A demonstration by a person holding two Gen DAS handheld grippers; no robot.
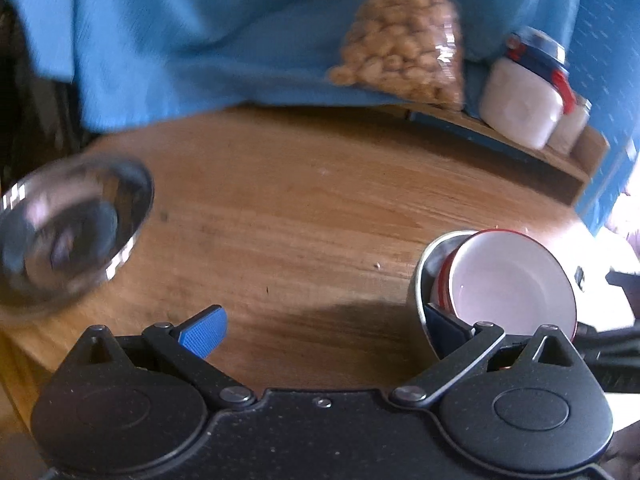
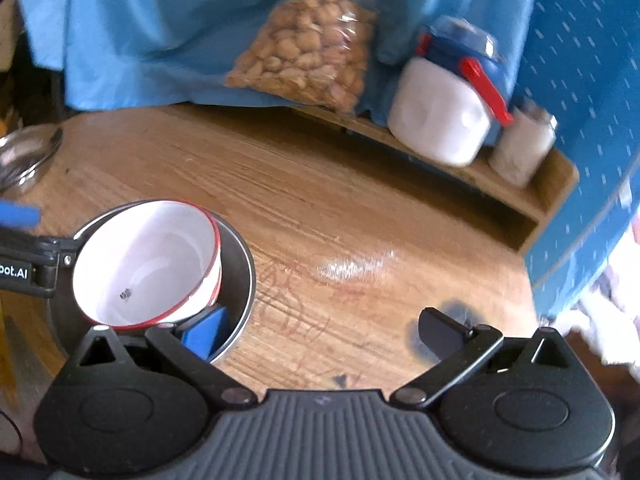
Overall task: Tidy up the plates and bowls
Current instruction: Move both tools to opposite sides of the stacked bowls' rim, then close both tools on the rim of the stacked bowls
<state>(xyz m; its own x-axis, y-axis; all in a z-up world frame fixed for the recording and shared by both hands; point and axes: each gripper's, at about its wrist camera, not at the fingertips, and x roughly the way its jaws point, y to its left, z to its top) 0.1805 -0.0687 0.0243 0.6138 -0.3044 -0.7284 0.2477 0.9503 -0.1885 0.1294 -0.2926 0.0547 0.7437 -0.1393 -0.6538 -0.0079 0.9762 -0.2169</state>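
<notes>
- Hovering low over the round wooden table (image 1: 280,208), the left gripper (image 1: 324,328) points forward with its fingers spread wide and nothing between them; its left finger has a blue ribbed pad (image 1: 204,332).
- At the far left of the left wrist view, a shiny round steel bowl (image 1: 68,236) stands on the table, blurred; the right wrist view shows it small at the left edge (image 2: 28,156).
- Near the right finger of the left gripper, a white enamel bowl with a thin red rim (image 1: 516,284) lies tilted inside a bigger grey metal bowl (image 1: 424,280).
- The right gripper (image 2: 324,332) is also low and wide open, holding nothing; its blue left pad (image 2: 208,332) is inside the grey metal bowl (image 2: 240,256), just beside the white bowl (image 2: 148,264). I cannot tell if they touch.
- Behind, a wrinkled blue cloth (image 2: 160,40) hangs, and a clear plastic bag of pale nuts (image 2: 308,52) leans on it.
- On a low wooden shelf (image 2: 532,196) stand a white jar with blue lid and red clasp (image 2: 440,116) and a smaller white jar (image 2: 520,144).
</notes>
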